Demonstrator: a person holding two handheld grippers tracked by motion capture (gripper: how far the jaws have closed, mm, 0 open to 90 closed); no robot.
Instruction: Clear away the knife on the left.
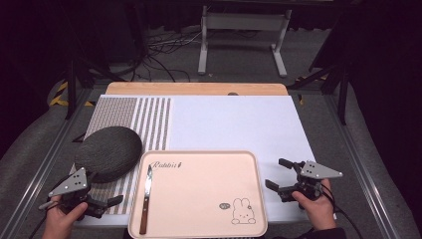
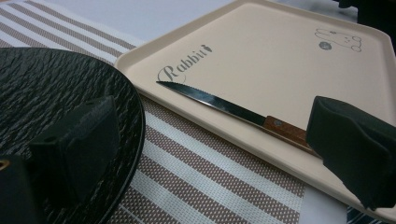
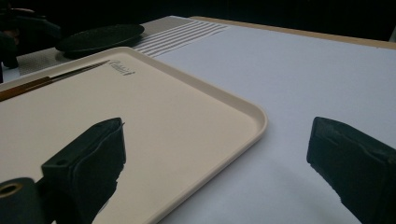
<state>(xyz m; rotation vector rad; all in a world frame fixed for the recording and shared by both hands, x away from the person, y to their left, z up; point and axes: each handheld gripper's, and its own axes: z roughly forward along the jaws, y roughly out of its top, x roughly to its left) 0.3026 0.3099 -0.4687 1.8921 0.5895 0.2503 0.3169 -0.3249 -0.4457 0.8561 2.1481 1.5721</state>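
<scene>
A beige tray (image 1: 199,199) with a rabbit print lies at the table's front centre. A knife (image 1: 146,199) with a wooden handle lies along the tray's left side, blade pointing away from me. My left gripper (image 1: 106,189) stands open just left of the tray, beside a dark round plate (image 1: 108,153). In the left gripper view the knife (image 2: 219,105) lies across between the spread jaws of the gripper (image 2: 210,149), a little beyond them. My right gripper (image 1: 275,173) is open at the tray's right edge. Its view shows the tray's corner (image 3: 252,112) between empty jaws (image 3: 224,158).
The plate rests on a brown-and-white striped placemat (image 1: 149,122). A white mat (image 1: 234,122) covers the rest of the table, with a wooden edge (image 1: 199,88) at the back. Beyond the table stand a white frame leg (image 1: 203,45) and cables on the floor.
</scene>
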